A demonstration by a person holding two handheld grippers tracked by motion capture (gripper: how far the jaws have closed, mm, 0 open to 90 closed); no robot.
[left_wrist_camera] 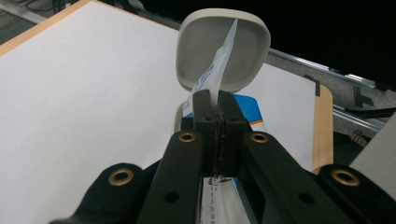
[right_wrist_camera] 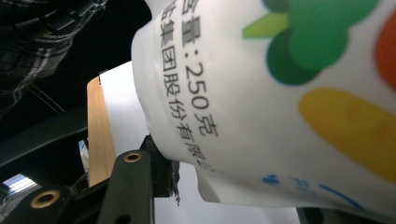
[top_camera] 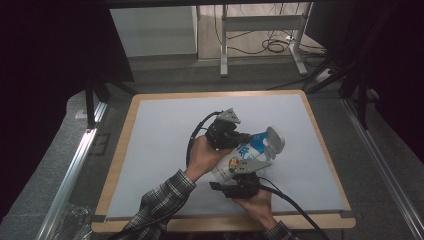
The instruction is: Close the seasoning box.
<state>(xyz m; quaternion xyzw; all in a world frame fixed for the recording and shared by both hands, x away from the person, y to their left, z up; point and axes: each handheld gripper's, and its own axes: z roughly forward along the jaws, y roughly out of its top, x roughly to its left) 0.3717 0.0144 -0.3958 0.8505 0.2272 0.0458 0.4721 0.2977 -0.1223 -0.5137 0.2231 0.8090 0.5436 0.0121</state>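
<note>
Two hand-held grippers work over one white mat (top_camera: 165, 150) on a wood-edged table (top_camera: 122, 150), and between them is a single white printed pouch (top_camera: 235, 162) with blue, green, orange and yellow artwork, held just above the mat right of centre. Its black Chinese lettering includes the readable figure "250". Nearest the high camera, the right gripper (top_camera: 239, 176) clamps the pouch's body, while the left gripper (left_wrist_camera: 216, 112) has its jaws closed tight on the pouch's flat top edge, just before one grey bowl (left_wrist_camera: 223, 49).
</note>
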